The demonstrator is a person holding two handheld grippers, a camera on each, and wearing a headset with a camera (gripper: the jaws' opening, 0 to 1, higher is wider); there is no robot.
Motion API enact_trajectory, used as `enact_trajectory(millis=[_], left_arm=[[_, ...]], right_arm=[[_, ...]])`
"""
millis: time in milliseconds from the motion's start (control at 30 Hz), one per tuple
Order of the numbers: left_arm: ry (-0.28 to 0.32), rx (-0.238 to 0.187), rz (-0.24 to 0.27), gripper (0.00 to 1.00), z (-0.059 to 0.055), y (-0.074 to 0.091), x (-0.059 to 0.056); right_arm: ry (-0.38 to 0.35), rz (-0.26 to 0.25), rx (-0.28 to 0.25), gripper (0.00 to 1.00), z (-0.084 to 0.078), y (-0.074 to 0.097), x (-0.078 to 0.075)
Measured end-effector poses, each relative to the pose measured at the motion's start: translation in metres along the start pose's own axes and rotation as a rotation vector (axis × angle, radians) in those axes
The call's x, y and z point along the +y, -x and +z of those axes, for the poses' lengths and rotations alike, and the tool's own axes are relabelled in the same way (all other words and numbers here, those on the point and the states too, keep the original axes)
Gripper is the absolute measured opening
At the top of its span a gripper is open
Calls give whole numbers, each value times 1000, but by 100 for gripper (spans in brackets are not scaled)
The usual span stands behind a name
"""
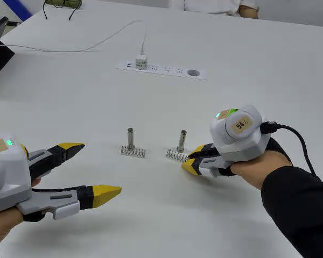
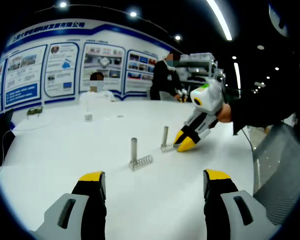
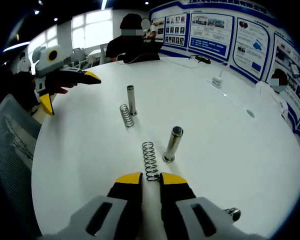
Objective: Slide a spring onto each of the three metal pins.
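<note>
1. Head view: the right gripper [image 1: 192, 158] rests low on the white table [image 1: 247, 102]. Its jaws are drawn in to a narrow gap, with one end of the right spring [image 1: 177, 156] caught between the yellow tips. That spring lies flat, just beside the foot of the upright right pin [image 1: 181, 141]. The left gripper [image 1: 89, 169] hovers well apart at the lower left, jaws spread wide and holding nothing. The left pin [image 1: 130, 137] stands upright with the left spring [image 1: 133, 152] lying at its base. Neither spring is on a pin. A power strip [image 1: 161, 69] lies farther back.

2. Left gripper view: this gripper's own jaws stand far apart, with bare table between them. From this low angle both pins stand clear of the tabletop. The right gripper's tips sit down at the right spring. Behind the table are a seated person [image 2: 96, 95] and a poster wall [image 2: 65, 67].

3. Right gripper view: this is the closest look at the grasp. The spring's near coil sits between the two tips, which flank it on both sides. The rest of the spring runs forward past the right pin's base. Beyond stand the left pin and left spring, then the left gripper with its jaws agape. A small metal knob [image 3: 232, 214] shows at the lower right, and I cannot tell what it is.
</note>
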State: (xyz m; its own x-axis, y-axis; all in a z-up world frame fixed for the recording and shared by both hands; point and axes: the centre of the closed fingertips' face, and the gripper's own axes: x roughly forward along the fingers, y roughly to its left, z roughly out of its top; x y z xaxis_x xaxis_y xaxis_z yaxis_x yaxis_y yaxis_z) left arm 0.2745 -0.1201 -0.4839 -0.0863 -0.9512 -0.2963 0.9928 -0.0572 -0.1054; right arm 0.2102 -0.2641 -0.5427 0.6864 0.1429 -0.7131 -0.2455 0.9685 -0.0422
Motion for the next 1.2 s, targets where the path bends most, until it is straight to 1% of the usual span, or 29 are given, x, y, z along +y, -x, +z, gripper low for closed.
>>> enact_trajectory(millis=[133,300,467,567,700,800,933,1067,1200], left_arm=[[-4,1,-2,81,1,0,-1],[-6,-4,-3,81,3,1,-2],[-20,3,-25,81,3,0,-9],[-23,4,-37,79,5,-1,-14],[-33,1,-50,78,9,-2,-18],[-39,-4,-60,77,12,-4,-21],[-56,-6,-90,75,16,-7,-32],[-75,0,-117,73,17,-11,-39],[-100,2,-148,71,19,-16,-46]], right_arm=[[6,4,-2,12,1,0,2],[13,3,-7,12,4,5,3],[23,-2,-17,12,9,12,2],[29,-2,-18,12,11,16,4],[61,-7,-14,12,16,24,7],[70,-3,-14,12,20,29,9],[84,0,-12,12,27,37,12],[94,6,-3,12,30,43,15],[86,37,5,12,37,52,26]])
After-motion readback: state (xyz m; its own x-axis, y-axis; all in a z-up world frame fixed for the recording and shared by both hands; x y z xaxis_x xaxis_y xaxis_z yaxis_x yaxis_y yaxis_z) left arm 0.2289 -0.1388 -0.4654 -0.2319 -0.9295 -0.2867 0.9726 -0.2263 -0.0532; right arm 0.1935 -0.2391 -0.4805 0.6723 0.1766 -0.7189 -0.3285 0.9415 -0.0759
